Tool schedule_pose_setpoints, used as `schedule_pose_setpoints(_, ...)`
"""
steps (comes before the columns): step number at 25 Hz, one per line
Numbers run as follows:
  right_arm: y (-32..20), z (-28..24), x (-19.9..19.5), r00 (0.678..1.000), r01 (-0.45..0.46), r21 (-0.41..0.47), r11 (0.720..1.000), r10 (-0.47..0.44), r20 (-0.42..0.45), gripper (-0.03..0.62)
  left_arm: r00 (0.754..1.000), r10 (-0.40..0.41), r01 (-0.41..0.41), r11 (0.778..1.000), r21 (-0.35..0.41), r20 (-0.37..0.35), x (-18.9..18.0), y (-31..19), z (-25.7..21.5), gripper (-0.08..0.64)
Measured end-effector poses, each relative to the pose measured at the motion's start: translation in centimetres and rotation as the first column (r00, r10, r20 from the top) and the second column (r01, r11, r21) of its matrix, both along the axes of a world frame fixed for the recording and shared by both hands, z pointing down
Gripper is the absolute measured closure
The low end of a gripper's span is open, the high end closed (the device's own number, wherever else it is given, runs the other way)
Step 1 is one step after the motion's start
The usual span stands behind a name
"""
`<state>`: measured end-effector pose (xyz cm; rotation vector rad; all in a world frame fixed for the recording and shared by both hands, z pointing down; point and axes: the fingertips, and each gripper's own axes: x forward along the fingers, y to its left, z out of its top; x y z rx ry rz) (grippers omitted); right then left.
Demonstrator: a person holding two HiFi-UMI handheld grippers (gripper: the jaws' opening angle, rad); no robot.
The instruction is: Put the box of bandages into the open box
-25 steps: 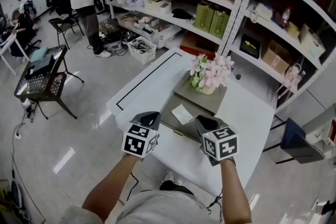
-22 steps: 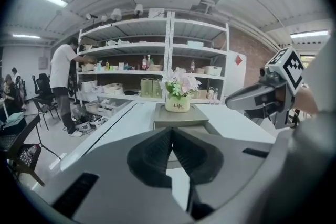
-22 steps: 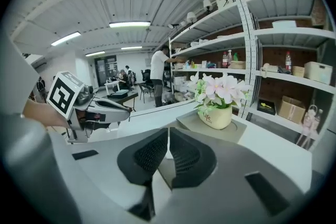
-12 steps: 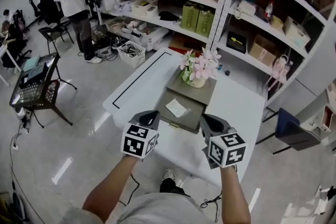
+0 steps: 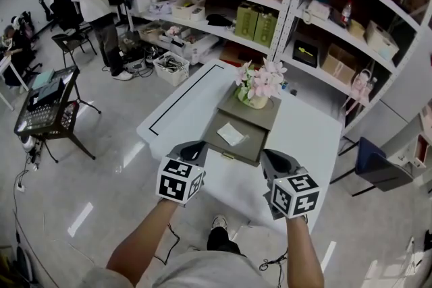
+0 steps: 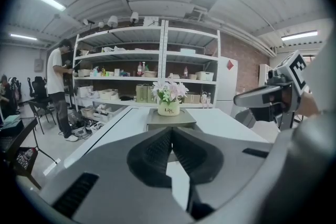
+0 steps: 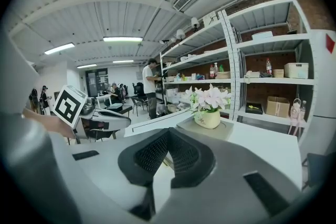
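Both grippers hang at the near edge of the white tabletop (image 5: 307, 138), and neither carries anything. The left gripper (image 5: 192, 147) has its jaws pressed together on nothing, and the right gripper (image 5: 277, 160) is the same, with its ribbed dark pads (image 7: 181, 150) meeting at the tip.

Ahead of them lies the open box (image 5: 253, 148), flat, dull olive-grey and matte, like covered card. A small flat white packet (image 5: 231, 134) rests inside its open half. It may be the box of bandages, though it is too small for me to be sure. If it is, the job looks done or nearly so. If it isn't, I can't see the bandages anywhere.

Any further handling would mean spreading a pair of jaws first, then reaching forward over the box's low front wall.

On the box's far half stands a cream flower pot (image 5: 255, 102), smooth like glazed ceramic, with pale pink blooms. The tabletop is glossy and hard.
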<state>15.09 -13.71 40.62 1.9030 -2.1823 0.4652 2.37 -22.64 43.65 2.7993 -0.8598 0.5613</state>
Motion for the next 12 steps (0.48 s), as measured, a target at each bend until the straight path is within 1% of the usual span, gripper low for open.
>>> schedule_pose_setpoints(12, 0.67, 0.35, -0.46, 1.0, 0.001, -0.008, 1.0, -0.001, -0.008, 0.588, 1.0, 0.006, -0.006, 1.0, -0.002, -0.003, -0.46, 0.52, 0.07, 0.555)
